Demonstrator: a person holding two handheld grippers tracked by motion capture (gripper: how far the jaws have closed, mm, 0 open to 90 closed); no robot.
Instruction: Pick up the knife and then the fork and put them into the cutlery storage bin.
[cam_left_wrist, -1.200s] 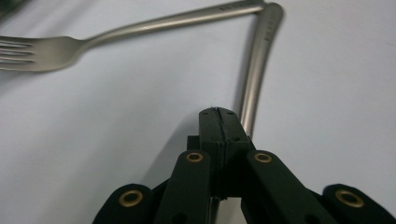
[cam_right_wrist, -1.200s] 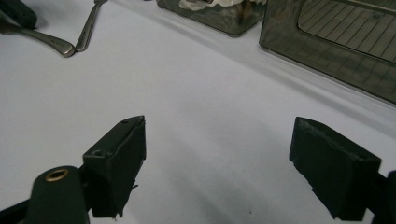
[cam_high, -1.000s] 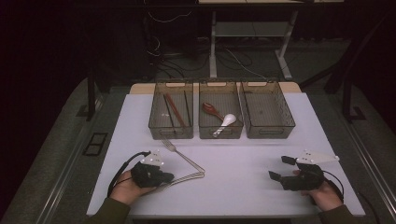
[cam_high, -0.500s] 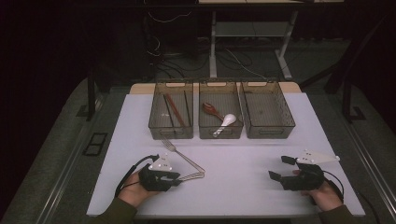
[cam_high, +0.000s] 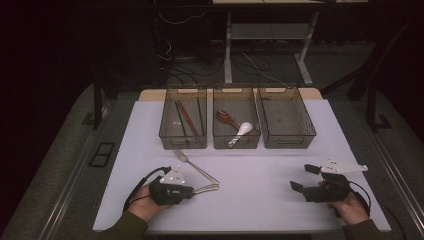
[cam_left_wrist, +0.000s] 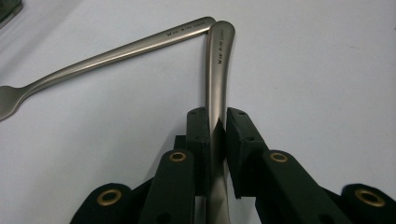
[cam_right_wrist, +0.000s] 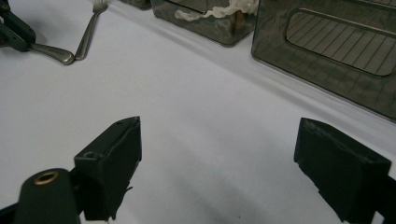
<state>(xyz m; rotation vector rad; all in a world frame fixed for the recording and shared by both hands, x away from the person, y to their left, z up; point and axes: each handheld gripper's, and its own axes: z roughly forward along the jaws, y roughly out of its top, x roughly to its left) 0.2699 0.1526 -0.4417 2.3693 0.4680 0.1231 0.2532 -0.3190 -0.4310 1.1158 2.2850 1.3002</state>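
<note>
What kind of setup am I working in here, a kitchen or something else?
Likely a lab or test bench, not a kitchen: a white table in a dark room, three clear sorting bins in a row, and cables and desk legs on the floor behind.

Three clear plastic bins (cam_high: 238, 142) stand in a row behind the steel fork (cam_high: 192, 166); left gripper (cam_high: 192, 190) sits left, right gripper (cam_high: 304, 178) right.
</note>
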